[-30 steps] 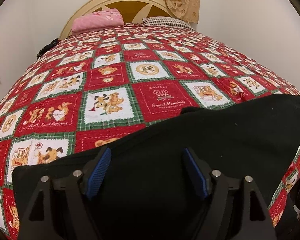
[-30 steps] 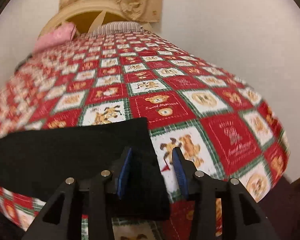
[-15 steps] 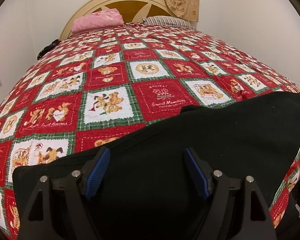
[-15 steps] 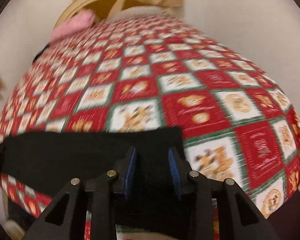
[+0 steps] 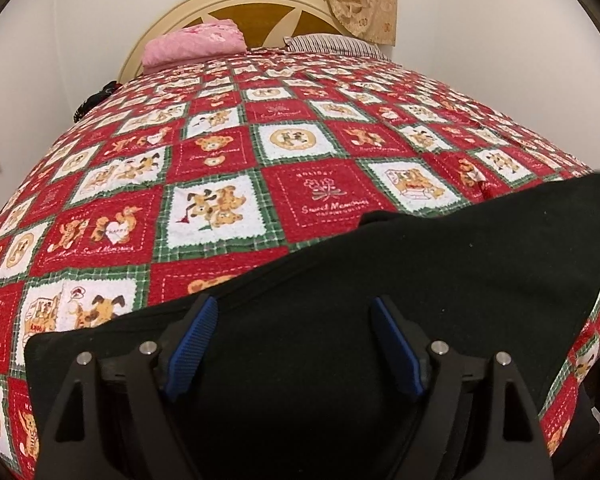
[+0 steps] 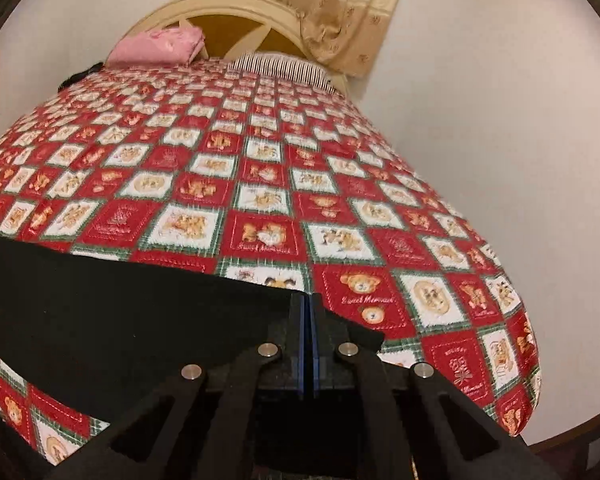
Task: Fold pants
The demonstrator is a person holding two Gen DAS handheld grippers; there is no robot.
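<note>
Black pants [image 5: 440, 280] lie flat across the near edge of the bed, on a red patchwork quilt [image 5: 300, 148]. My left gripper [image 5: 294, 314] is open, its blue pads spread wide just above the pants' left part. In the right wrist view the pants [image 6: 100, 300] stretch to the left. My right gripper [image 6: 309, 308] is shut with its pads pressed together at the pants' right end; the black cloth lies around the fingers, and the pinch itself is hidden.
A folded pink blanket [image 5: 196, 42] and a striped pillow [image 5: 336, 44] lie by the cream headboard [image 5: 260, 4]. A white wall [image 6: 500, 120] runs close along the bed's right side. The quilt's right corner [image 6: 516, 360] drops off near my right gripper.
My right gripper has closed from open and has shifted left over the pants' right end. My left gripper has barely moved and stays open.
</note>
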